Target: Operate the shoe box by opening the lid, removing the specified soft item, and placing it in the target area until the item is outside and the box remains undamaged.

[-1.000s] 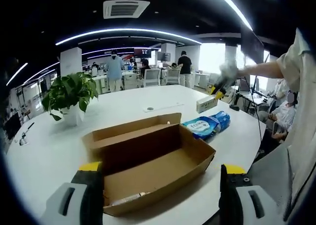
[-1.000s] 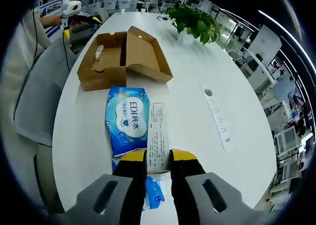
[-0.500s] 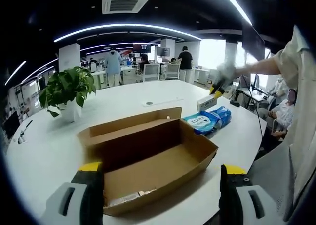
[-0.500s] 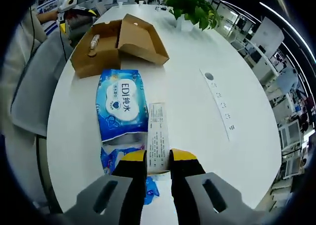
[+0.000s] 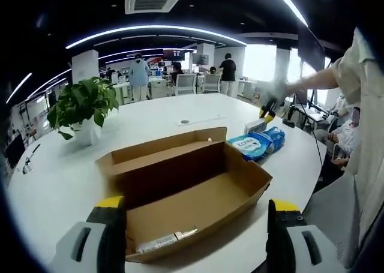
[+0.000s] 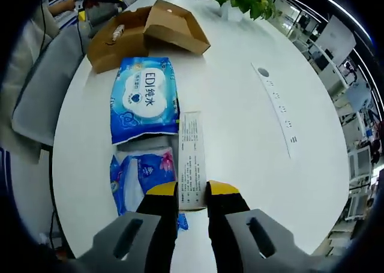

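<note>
One open shoe box (image 5: 186, 189), two blue wipe packs (image 6: 144, 96) on the counter (image 6: 240, 105); right gripper (image 6: 192, 195) fingers grip one slim carton (image 6: 192, 159); left gripper (image 5: 195, 225) fingers spread wide.

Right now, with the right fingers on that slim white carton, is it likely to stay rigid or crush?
Probably rigid enough: the slim white carton keeps straight edges while the right gripper clamps one end. Likely light, since it juts out unsupported without sagging. A hard squeeze could dent its thin walls; it looks like plain card.
</note>
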